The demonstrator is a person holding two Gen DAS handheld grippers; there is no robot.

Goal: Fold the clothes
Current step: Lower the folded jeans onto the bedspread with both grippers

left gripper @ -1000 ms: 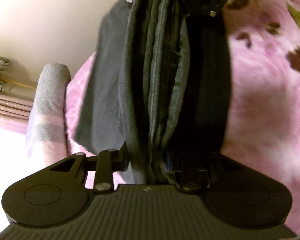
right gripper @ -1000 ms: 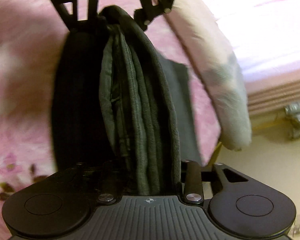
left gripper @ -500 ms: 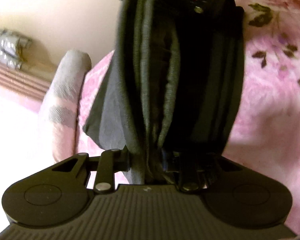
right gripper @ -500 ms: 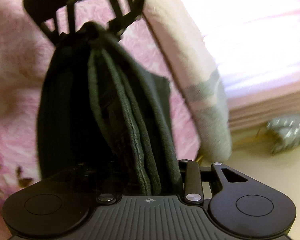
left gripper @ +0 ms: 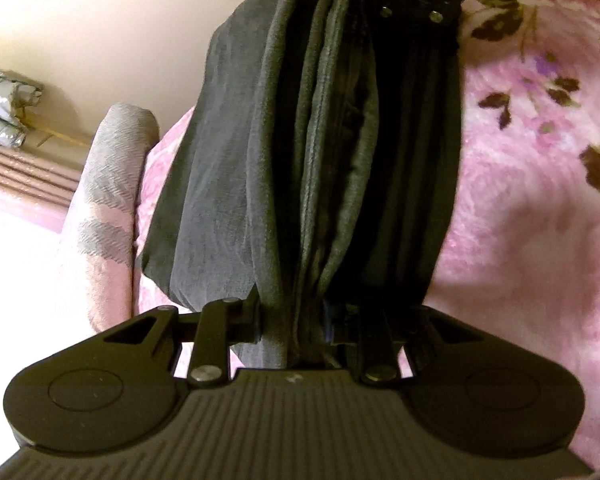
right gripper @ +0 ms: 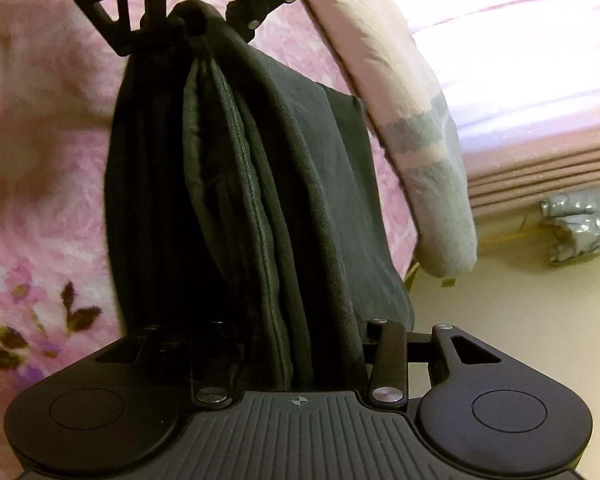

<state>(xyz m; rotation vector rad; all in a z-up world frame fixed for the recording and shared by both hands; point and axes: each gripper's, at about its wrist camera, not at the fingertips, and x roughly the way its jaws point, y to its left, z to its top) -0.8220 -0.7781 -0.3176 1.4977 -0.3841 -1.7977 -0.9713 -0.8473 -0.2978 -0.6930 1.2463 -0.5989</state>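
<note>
Dark grey garment (left gripper: pixel 300 168), bunched in several layers, stretched lengthwise between left gripper (left gripper: pixel 300 320) and right gripper (right gripper: pixel 300 344), each clamped tight on one end; long axis running straight from one claw to the other, neither nearer. Held clear above pink floral blanket (left gripper: pixel 520 220); striped pink-and-grey towel (right gripper: pixel 432 184) beside, silver bundle (right gripper: pixel 580 224) beyond on floor. Likely next: lowering flat onto blanket
</note>
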